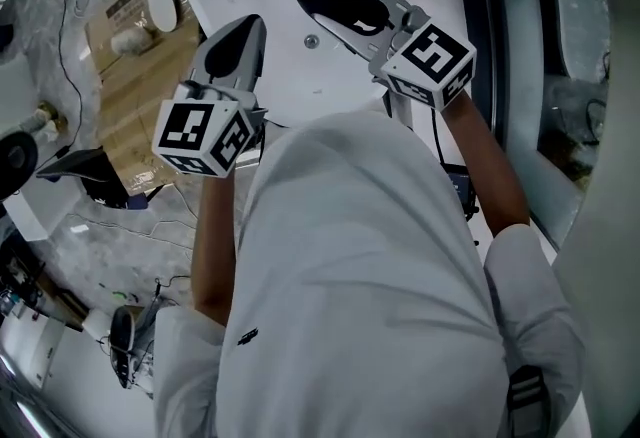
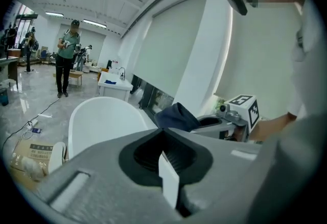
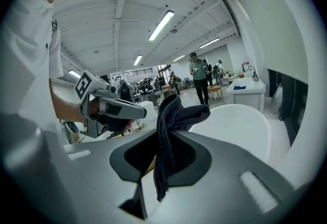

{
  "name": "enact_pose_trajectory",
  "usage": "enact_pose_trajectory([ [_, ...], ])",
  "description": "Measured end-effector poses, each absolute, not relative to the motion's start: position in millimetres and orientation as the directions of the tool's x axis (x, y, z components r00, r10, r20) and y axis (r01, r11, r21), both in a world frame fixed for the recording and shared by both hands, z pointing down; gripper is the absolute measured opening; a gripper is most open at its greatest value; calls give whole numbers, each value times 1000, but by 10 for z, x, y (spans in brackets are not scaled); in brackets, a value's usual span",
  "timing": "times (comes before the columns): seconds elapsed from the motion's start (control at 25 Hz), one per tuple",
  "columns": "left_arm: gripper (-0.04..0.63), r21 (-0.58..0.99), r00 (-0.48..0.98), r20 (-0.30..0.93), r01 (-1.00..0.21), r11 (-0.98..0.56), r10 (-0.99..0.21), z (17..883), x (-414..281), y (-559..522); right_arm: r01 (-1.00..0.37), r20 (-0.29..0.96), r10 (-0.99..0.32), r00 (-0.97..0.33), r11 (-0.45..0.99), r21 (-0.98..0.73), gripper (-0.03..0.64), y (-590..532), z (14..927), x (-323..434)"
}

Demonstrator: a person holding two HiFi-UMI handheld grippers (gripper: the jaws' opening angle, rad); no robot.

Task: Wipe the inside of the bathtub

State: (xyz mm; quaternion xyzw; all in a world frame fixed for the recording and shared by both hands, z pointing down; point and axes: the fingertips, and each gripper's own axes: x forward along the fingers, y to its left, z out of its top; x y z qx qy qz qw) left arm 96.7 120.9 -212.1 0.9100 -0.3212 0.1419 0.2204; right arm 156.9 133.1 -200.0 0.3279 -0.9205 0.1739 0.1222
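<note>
1. At far left, a cardboard box (image 2: 30, 154) lies on the grey floor and a bystander in a green top (image 2: 66, 59) stands well back in the open hall.
2. The left gripper (image 2: 168, 177) is raised in front of the person's white shirt. Its fingers are pressed together and have nothing between them.
3. The white bathtub (image 2: 99, 120) stands just ahead of both tools, with its curved rim facing the gripper views. From the head view, the pale surface below the grippers appears to be the same tub. No foam, streaks or water can be made out on it.
4. The right gripper (image 3: 153, 177) has its fingers clamped on a dark blue cloth (image 3: 176, 115). The cloth stands up in a bunch above the fingers, and a short tail hangs down in front.
5. The cloth is in the air, near the tub but not touching it.
6. At far right, a dark-framed glass panel (image 1: 520, 76) runs alongside the tub.
7. Judging by these views, the wiping has not started. The cloth is gripped and ready, which is the only step done. It must be lowered onto the inner wall and swept across the basin, so the whole interior is left to do.
</note>
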Motion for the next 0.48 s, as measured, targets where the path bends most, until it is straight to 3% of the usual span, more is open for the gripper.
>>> enact_pose_trajectory([
  [0.2,0,304,736,328,-676,-671,-592,-2472,848,1334,-653,267,-598,-755,722,-230,54,1450,-2365,1372],
  [0.48,0,321,709,336,-705,-633,-620,-2467,690,1578,-670,190,-642,-743,712,-212,54,1708,-2667,1149],
])
